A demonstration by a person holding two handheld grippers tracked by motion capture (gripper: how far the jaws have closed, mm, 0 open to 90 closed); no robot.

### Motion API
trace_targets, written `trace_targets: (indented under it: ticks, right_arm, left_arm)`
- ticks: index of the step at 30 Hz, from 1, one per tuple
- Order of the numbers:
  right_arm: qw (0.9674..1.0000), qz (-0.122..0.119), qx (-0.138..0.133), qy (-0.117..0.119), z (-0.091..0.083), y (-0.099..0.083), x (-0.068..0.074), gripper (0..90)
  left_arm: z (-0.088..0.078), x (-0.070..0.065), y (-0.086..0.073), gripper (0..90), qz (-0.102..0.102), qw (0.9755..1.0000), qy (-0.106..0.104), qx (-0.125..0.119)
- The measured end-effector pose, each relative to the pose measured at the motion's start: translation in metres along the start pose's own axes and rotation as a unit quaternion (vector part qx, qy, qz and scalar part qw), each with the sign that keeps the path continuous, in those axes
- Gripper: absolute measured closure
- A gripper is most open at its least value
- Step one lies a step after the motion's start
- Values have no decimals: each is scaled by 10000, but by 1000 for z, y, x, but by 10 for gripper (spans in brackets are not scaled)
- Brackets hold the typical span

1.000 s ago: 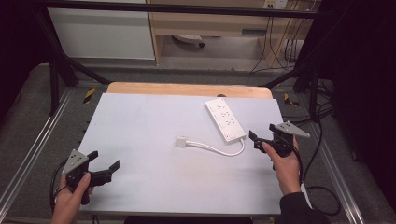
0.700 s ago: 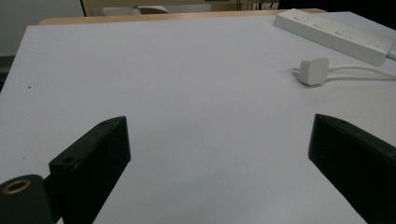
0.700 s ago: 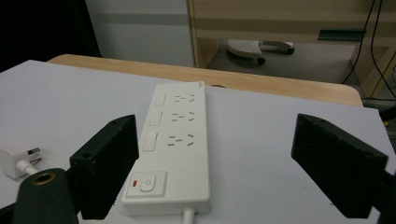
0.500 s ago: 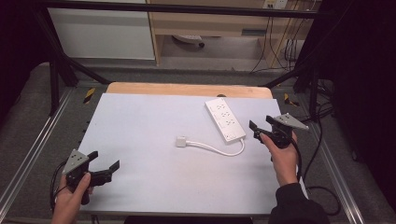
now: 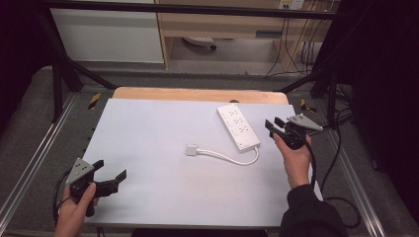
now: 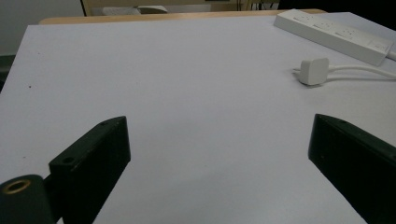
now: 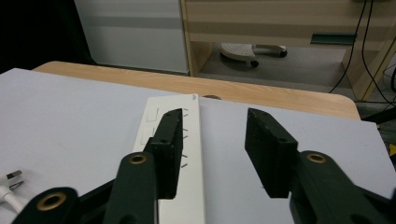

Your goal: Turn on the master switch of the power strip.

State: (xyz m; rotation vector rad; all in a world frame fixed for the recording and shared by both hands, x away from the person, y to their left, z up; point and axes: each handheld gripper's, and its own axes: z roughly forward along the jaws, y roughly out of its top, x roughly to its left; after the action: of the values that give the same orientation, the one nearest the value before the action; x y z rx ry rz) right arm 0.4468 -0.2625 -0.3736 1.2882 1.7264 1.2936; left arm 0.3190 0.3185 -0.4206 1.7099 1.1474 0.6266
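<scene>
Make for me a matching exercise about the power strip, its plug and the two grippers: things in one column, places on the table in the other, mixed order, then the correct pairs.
Things:
1. power strip
2. plug
3. left gripper
4. right gripper

Places:
A. near corner of the table, jaws wide open, far from the cable
B. middle of the table, at the cable's end
C. beside the strip's right edge, jaws open
D. far right part, lying diagonally

Pairs: 1-D, 2-B, 3-A, 4-C
</scene>
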Motion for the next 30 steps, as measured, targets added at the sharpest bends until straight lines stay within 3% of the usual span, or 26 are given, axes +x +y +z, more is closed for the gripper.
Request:
trace_targets:
  ticks: [14,30]
  right_arm:
    - [10000,-42,29,-45,18,7,0,834]
    - [9992,-229,313,119,38,6,14,900]
  left_arm:
    - [0,0,0,57,7,10000,-2,3]
    - [0,0,0,57,-3,10000,-10,-11]
